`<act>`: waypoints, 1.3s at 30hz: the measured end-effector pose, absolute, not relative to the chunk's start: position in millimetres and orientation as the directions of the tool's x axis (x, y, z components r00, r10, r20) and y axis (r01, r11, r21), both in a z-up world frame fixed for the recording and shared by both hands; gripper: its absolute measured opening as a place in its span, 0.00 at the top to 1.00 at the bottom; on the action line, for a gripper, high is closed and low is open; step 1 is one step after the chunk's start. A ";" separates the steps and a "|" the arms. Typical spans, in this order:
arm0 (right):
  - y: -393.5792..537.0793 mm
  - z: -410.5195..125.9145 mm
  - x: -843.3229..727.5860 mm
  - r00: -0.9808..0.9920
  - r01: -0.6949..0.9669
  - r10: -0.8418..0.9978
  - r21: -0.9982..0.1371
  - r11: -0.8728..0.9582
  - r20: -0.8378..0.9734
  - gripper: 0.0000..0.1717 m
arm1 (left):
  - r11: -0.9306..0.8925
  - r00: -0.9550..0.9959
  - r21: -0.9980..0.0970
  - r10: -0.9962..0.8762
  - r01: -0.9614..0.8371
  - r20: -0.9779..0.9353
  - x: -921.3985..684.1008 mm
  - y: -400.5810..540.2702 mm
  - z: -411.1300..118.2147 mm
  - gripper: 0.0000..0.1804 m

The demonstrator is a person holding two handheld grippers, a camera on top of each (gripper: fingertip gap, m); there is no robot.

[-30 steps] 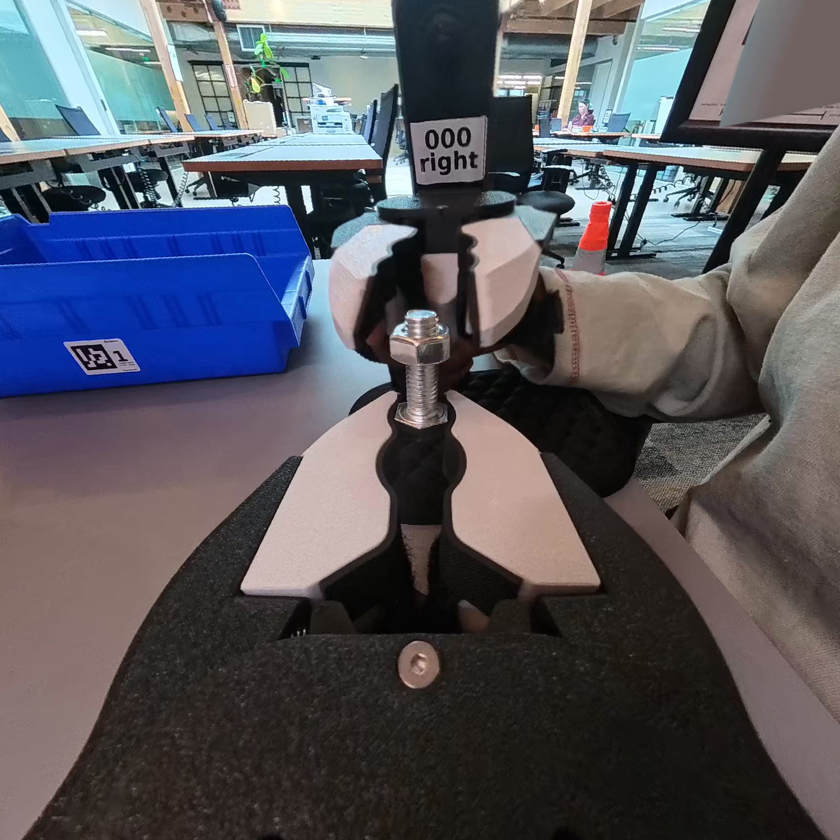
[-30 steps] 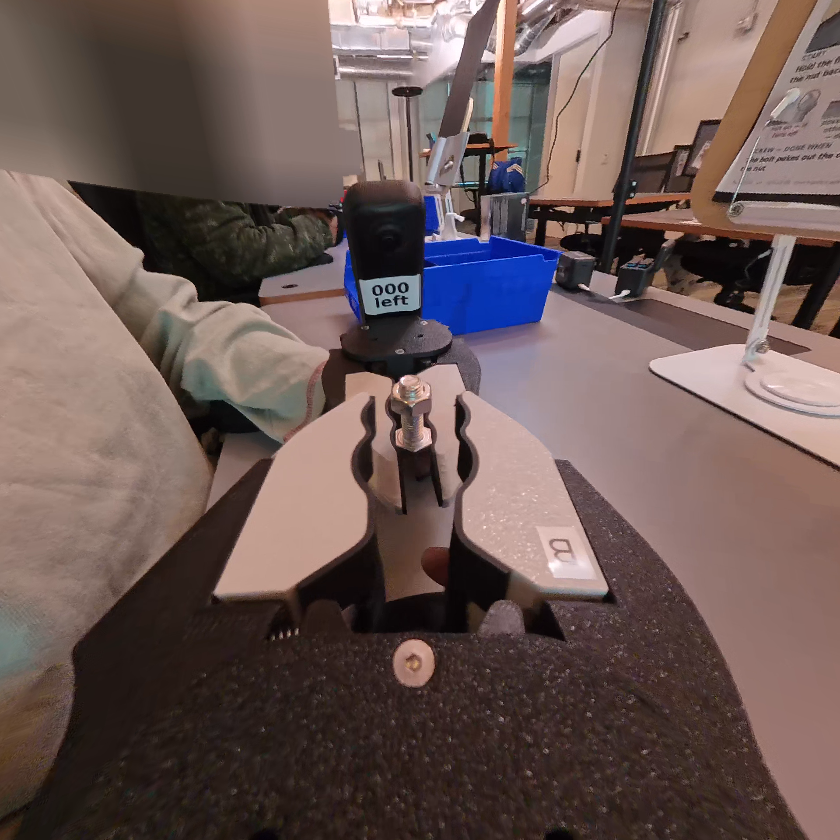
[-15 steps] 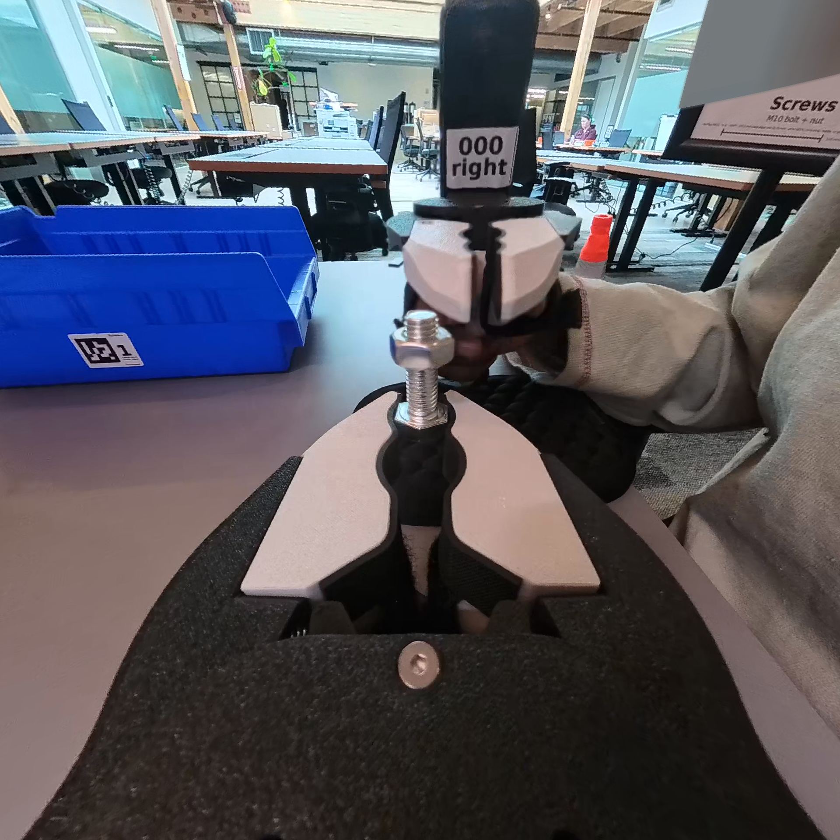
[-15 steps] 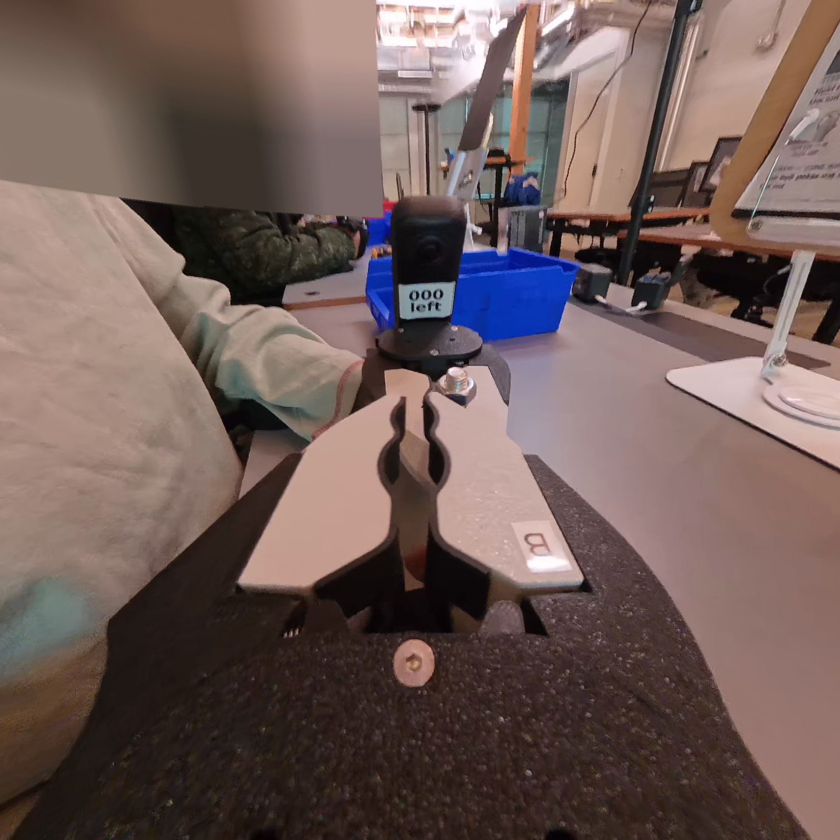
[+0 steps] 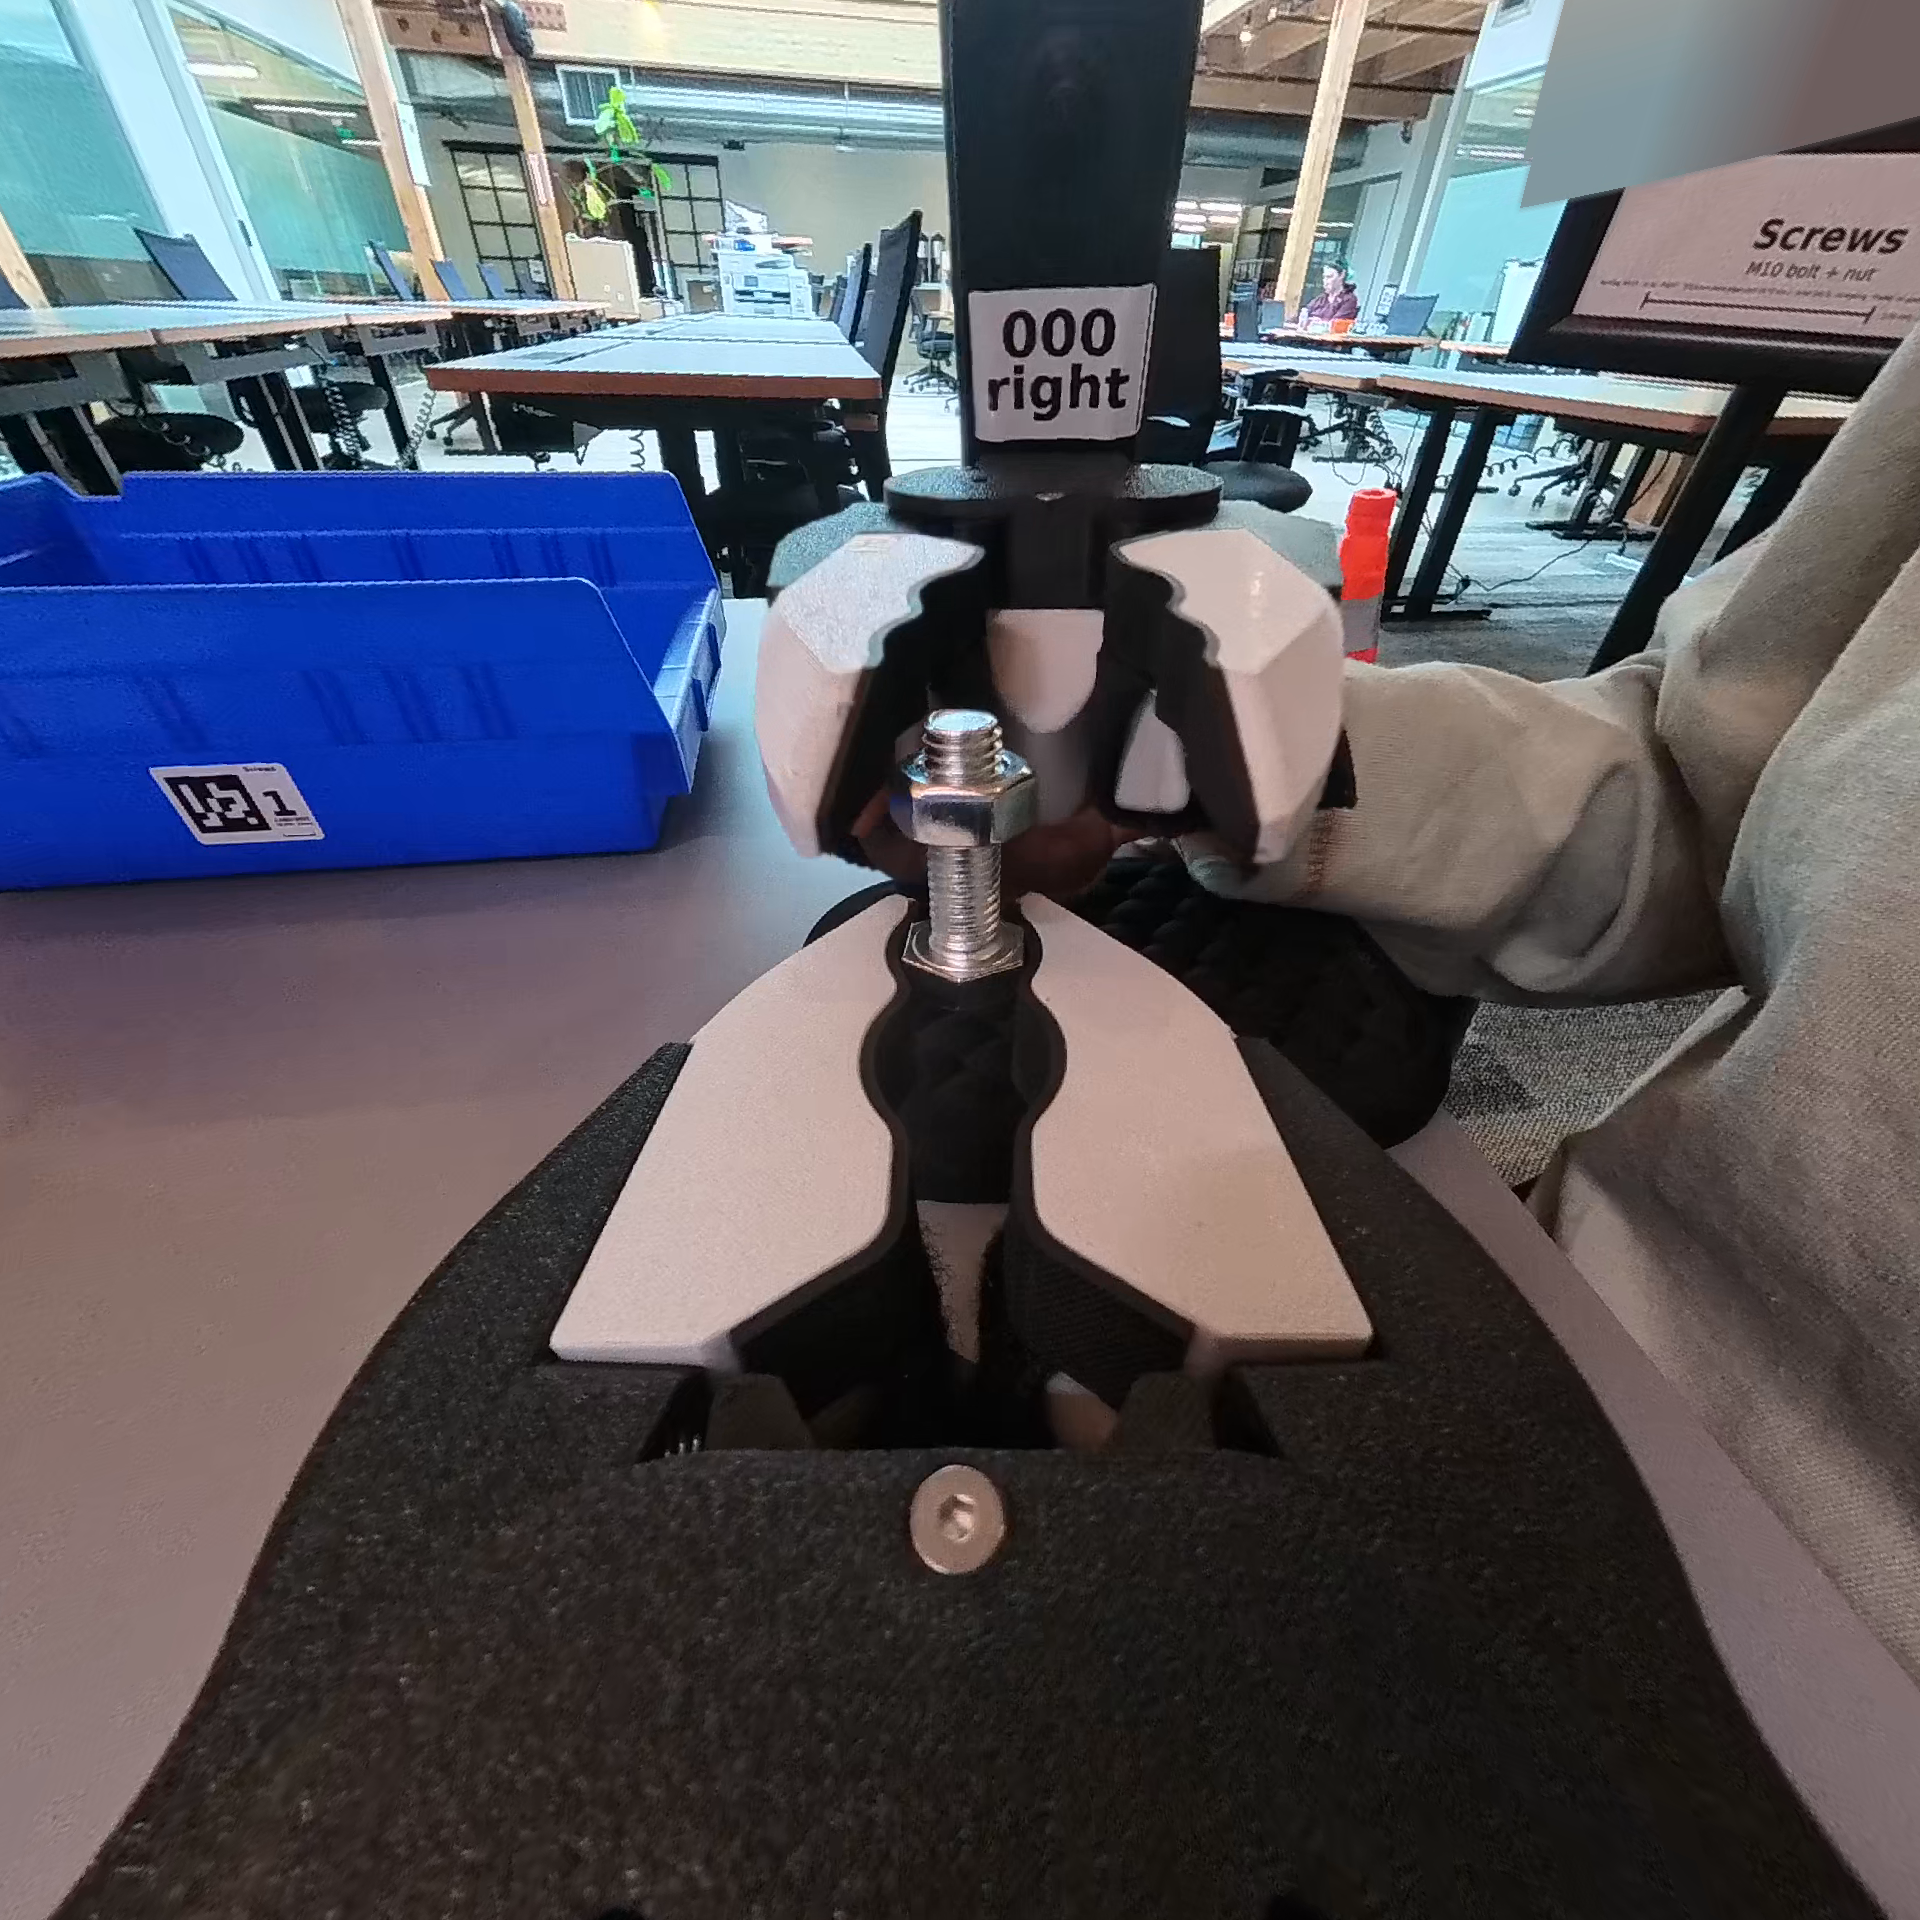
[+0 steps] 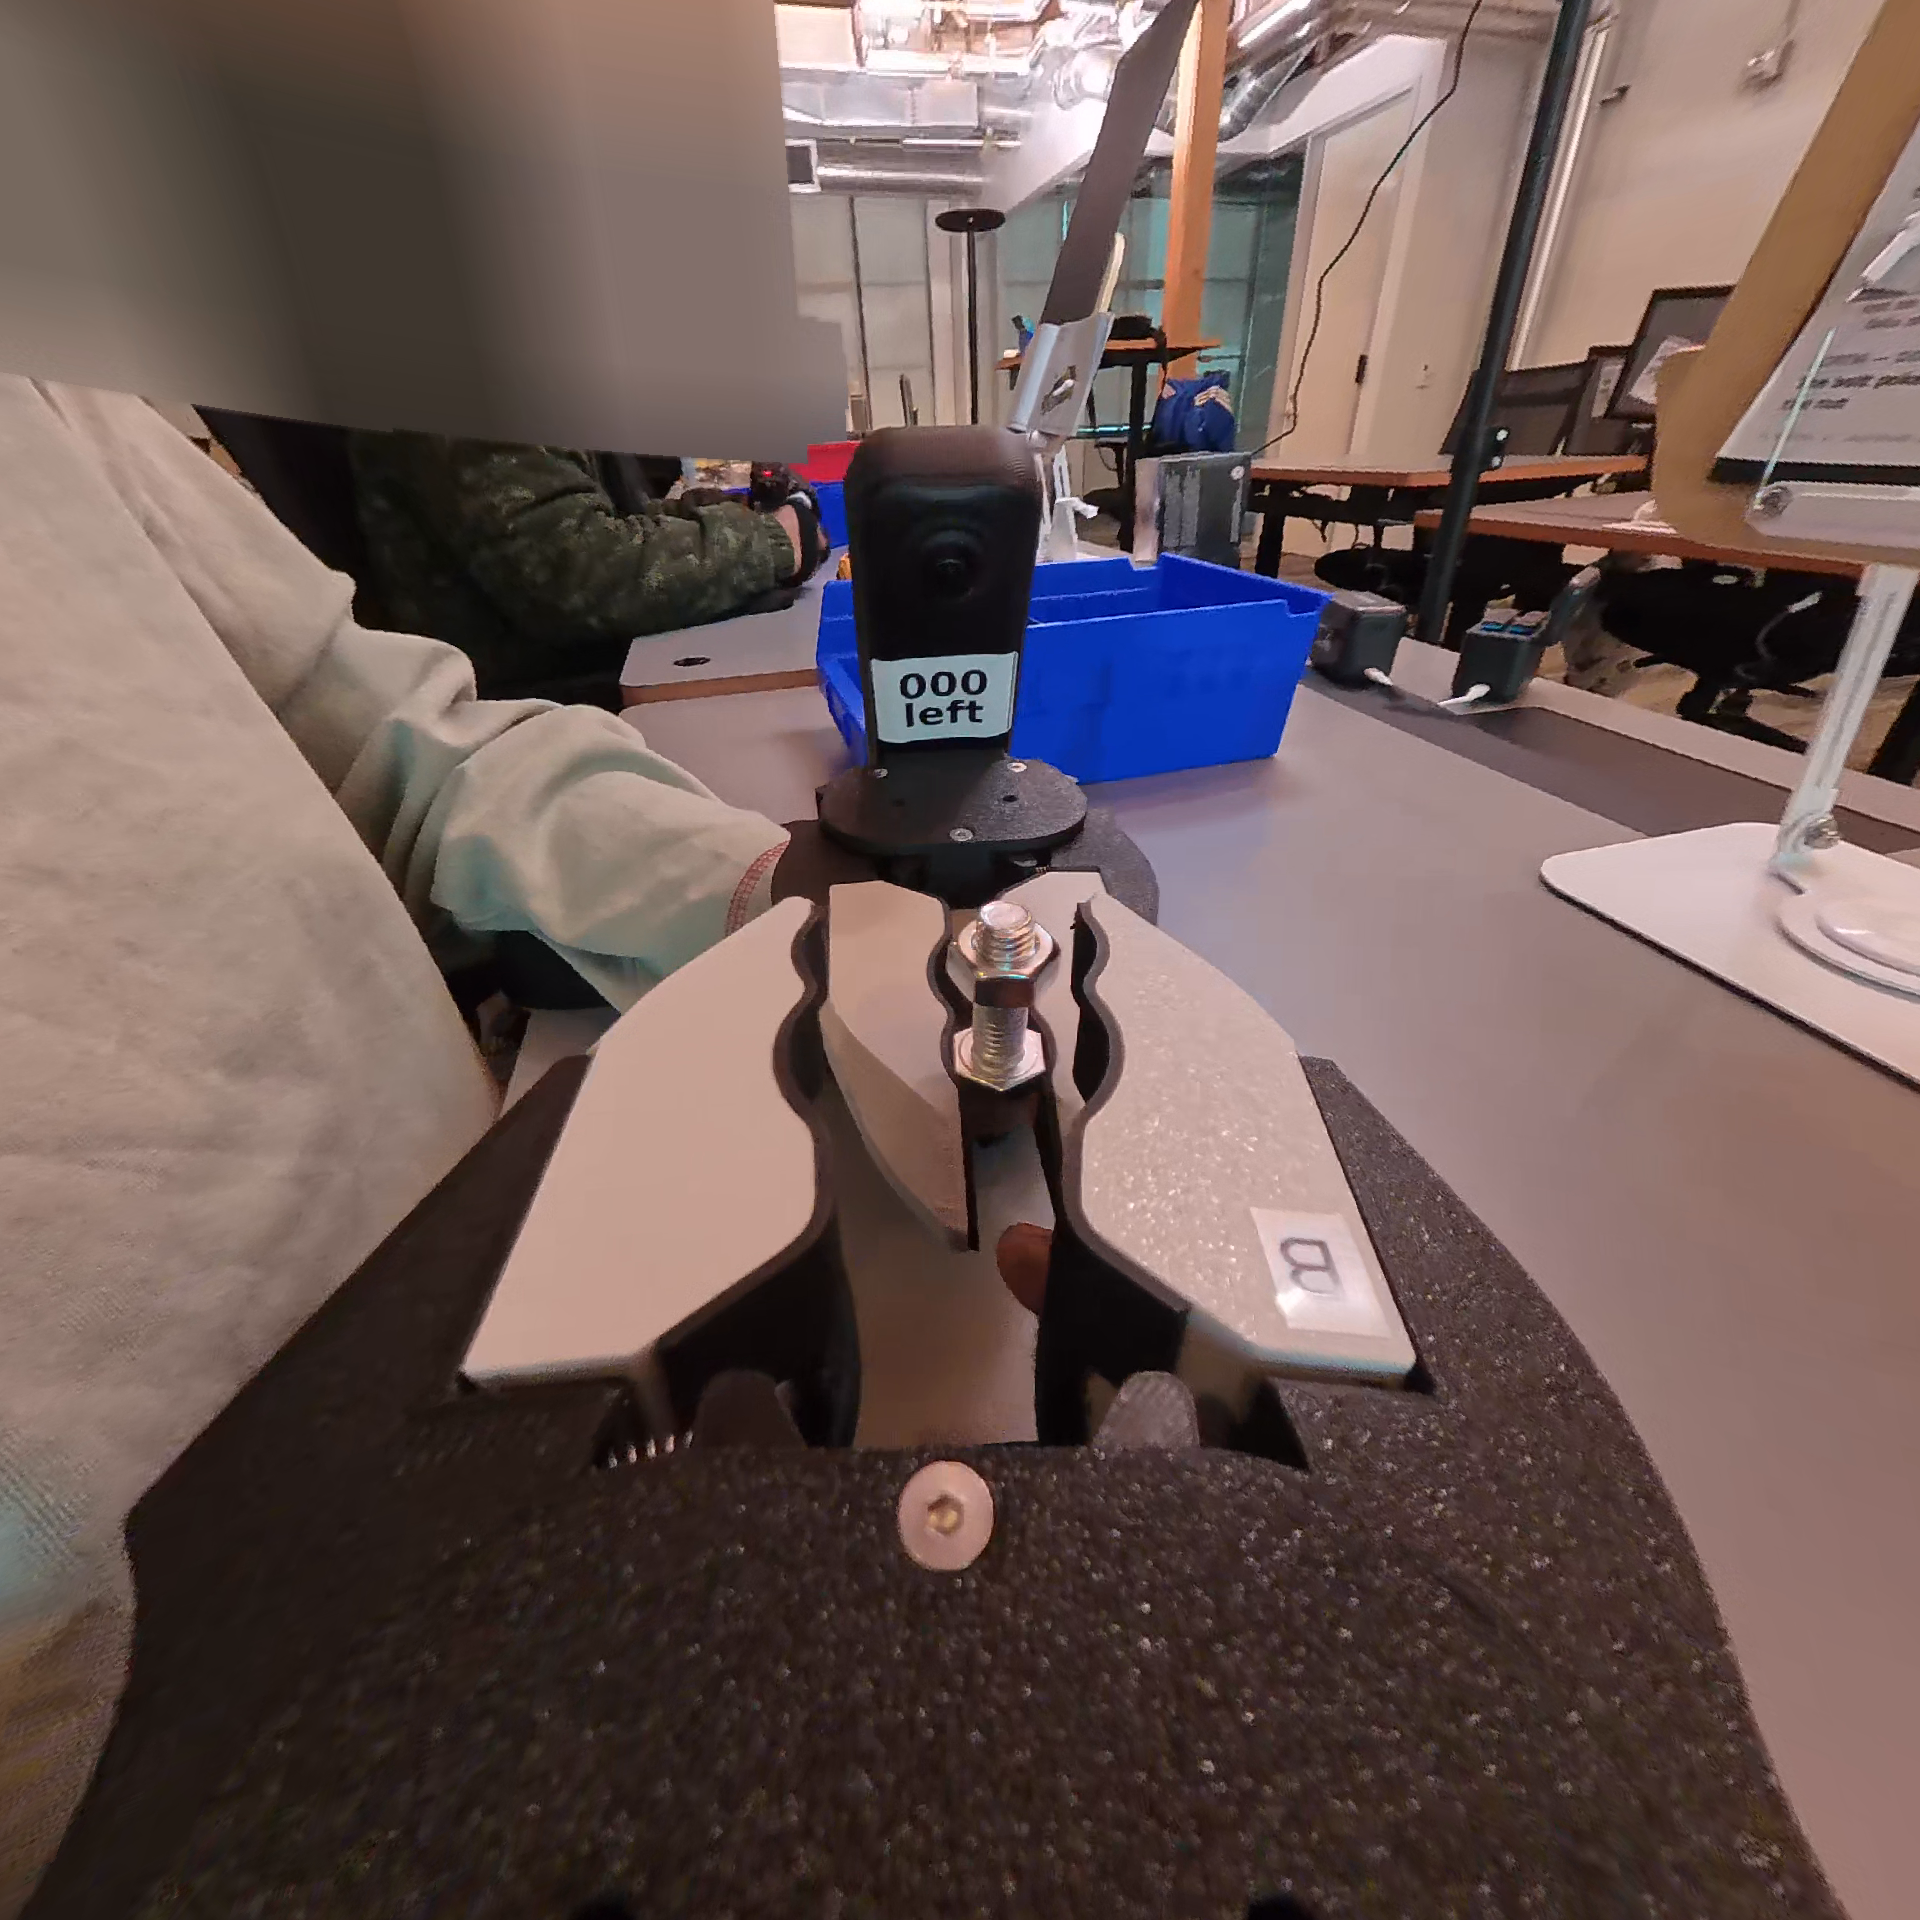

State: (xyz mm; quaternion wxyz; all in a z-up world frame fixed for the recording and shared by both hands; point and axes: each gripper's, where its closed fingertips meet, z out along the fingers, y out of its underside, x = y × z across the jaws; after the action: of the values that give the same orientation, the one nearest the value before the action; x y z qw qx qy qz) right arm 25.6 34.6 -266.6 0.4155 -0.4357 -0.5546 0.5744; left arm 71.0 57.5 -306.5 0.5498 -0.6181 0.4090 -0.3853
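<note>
My left jaws [image 5: 961,951], in the middle of the left wrist view, are nearly closed, with both pads pressed on the hex head of a silver bolt [image 5: 964,883]. The bolt stands upright out of the tips, and a silver nut [image 5: 968,805] sits threaded near its top end, with a few threads showing above it.

My right jaws [image 5: 1049,717] face me just above centre of that view, spread wide and holding nothing. The nut stands between their white fingers [image 5: 821,717], nearer the left-hand one, and neither pad presses on it. In the right wrist view the same bolt [image 6: 997,1023] rises at centre, between my parted right jaws [image 6: 940,951].

A blue bin [image 5: 343,665] rests on the grey counter [image 5: 312,1039] at the left of the left wrist view. A pale sleeve [image 5: 1558,800] fills the right side.
</note>
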 end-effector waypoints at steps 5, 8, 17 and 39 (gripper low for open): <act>36.8 -269.0 34.3 -0.253 0.028 0.967 -0.999 -0.030 -0.036 0.77 | -0.064 0.374 -0.995 -0.927 -0.075 0.031 70.2 58.1 -305.9 0.93; 40.9 -268.4 51.0 -0.236 0.013 0.971 -0.999 -0.038 -0.040 1.00 | -0.063 0.375 -0.995 -0.926 -0.077 0.030 70.4 58.1 -306.2 0.93; 42.5 -270.5 45.2 -0.215 0.017 0.976 -0.999 -0.032 -0.035 0.89 | -0.064 0.374 -0.995 -0.927 -0.076 0.031 70.5 57.7 -305.9 0.93; 41.7 -265.5 59.5 -0.234 0.000 0.971 -0.998 -0.055 -0.053 1.00 | -0.065 0.374 -0.995 -0.927 -0.070 0.034 70.1 57.8 -305.3 0.92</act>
State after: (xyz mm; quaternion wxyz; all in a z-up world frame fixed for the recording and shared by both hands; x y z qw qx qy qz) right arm 59.5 41.7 -265.5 0.4252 -0.4494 -0.5401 0.5706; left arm 70.1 57.8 -305.3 0.5523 -0.6181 0.4034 -0.3877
